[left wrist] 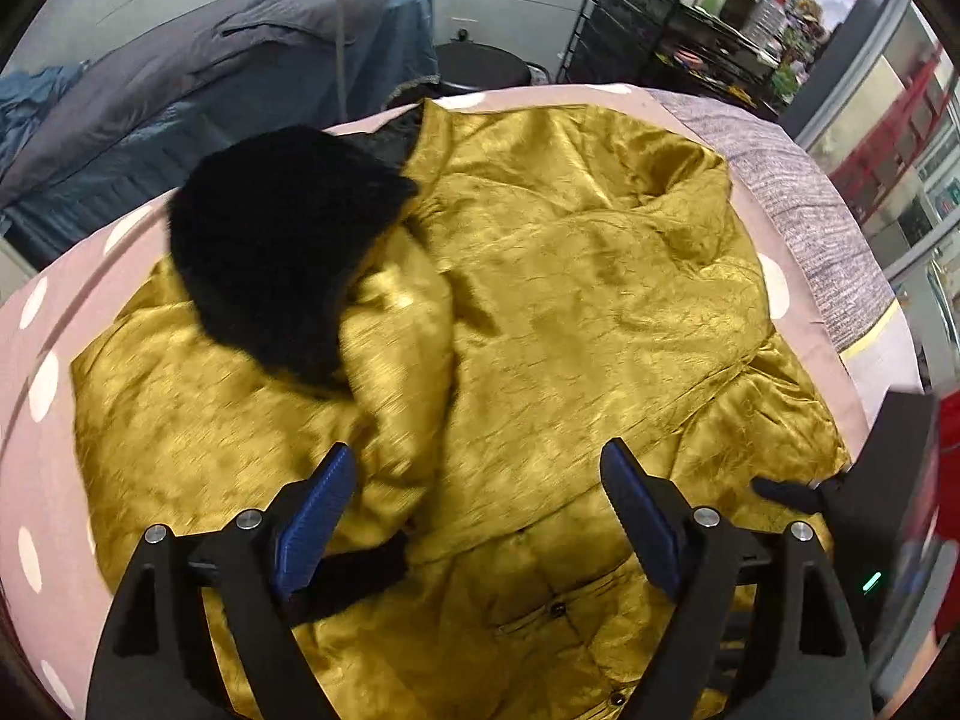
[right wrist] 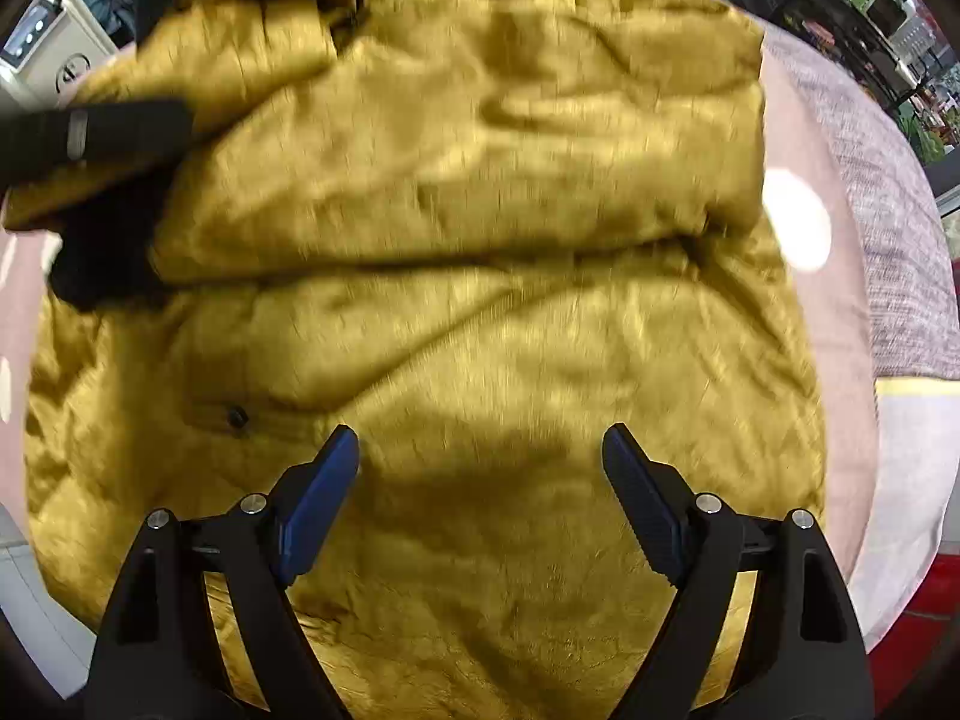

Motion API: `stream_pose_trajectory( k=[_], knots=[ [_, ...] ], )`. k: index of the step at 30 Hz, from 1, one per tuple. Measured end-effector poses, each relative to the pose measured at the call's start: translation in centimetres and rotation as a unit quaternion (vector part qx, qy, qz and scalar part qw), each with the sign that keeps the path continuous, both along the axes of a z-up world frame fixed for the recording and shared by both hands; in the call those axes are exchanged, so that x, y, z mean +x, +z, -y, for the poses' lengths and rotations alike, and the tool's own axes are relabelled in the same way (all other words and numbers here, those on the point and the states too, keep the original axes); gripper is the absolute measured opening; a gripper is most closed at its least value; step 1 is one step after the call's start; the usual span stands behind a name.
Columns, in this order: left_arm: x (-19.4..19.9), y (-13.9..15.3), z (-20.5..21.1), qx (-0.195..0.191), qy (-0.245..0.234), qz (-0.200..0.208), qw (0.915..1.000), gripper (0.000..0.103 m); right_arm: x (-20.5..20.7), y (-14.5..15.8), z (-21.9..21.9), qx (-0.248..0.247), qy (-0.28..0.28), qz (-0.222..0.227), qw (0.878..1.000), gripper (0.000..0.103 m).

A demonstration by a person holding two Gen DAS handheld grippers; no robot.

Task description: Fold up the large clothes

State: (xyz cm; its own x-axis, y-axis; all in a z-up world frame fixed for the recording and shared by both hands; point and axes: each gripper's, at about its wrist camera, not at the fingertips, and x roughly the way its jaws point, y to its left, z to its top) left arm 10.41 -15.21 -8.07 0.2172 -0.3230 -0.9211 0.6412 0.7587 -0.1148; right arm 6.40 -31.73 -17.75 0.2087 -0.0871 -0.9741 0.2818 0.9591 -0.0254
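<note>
Your one mustard padded coat [left wrist: 588, 276] lies spread on the pink dotted bed [left wrist: 42, 480], its black fur hood [left wrist: 276, 240] flopped onto the body. One sleeve [right wrist: 456, 180] looks folded across the chest, so you seem partly through; the other side and the final halving appear still to do. Both claws, left claw [left wrist: 477, 504] and right claw [right wrist: 480, 492], hover above the fabric with jaws spread, holding nothing.

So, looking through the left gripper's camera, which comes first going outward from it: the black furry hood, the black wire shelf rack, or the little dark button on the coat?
From the left gripper, in its own view:
1. Dark button, just below the fingers, on the yellow coat.
2. Black furry hood, left, mid-coat.
3. Black wire rack, far right, beyond the bed.
</note>
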Motion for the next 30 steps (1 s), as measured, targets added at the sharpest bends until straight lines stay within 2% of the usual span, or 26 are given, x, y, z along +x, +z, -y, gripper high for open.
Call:
stream_pose_trajectory(
  k=[6,11,15,19,23,25,27,28,29,30],
  knots=[
    [-0.4,-0.3,-5.0,0.017,0.058,0.012,0.9981,0.081,6.3,4.4,0.3,-0.001,0.034,0.058,0.998,0.083],
    [-0.7,-1.8,-9.7,0.023,0.123,-0.015,0.9921,0.081,13.3,6.8,-2.3,0.000,0.080,0.092,0.993,0.083],
    [-0.9,-2.4,-13.1,0.020,0.170,-0.032,0.9848,0.081,17.9,8.6,-6.8,-0.018,0.122,0.117,0.985,0.083],
    [-1.2,-2.7,-15.5,0.016,0.200,-0.039,0.9789,0.081,21.2,8.4,-12.8,-0.074,0.186,0.102,0.974,0.083],
    [-1.4,-3.0,-16.5,0.018,0.210,-0.046,0.9764,0.081,23.0,5.1,-16.2,-0.177,0.241,0.055,0.953,0.083],
    [-1.3,-2.9,-16.7,0.017,0.211,-0.043,0.9765,0.081,23.1,3.9,-15.9,-0.183,0.242,0.044,0.952,0.076],
    [-1.1,-2.6,-16.7,0.016,0.208,-0.039,0.9771,0.081,22.9,3.3,-14.6,-0.179,0.232,0.033,0.956,0.052],
    [-1.0,-2.6,-16.7,0.016,0.207,-0.036,0.9774,0.081,22.7,3.3,-13.7,-0.179,0.225,0.033,0.957,0.047],
    [-1.0,-2.5,-16.9,0.016,0.207,-0.035,0.9777,0.081,22.4,3.4,-12.6,-0.177,0.214,0.035,0.960,0.036],
    [-0.8,-2.5,-16.9,0.015,0.206,-0.036,0.9778,0.081,22.0,3.7,-11.8,-0.171,0.202,0.040,0.964,0.030]
  ],
)
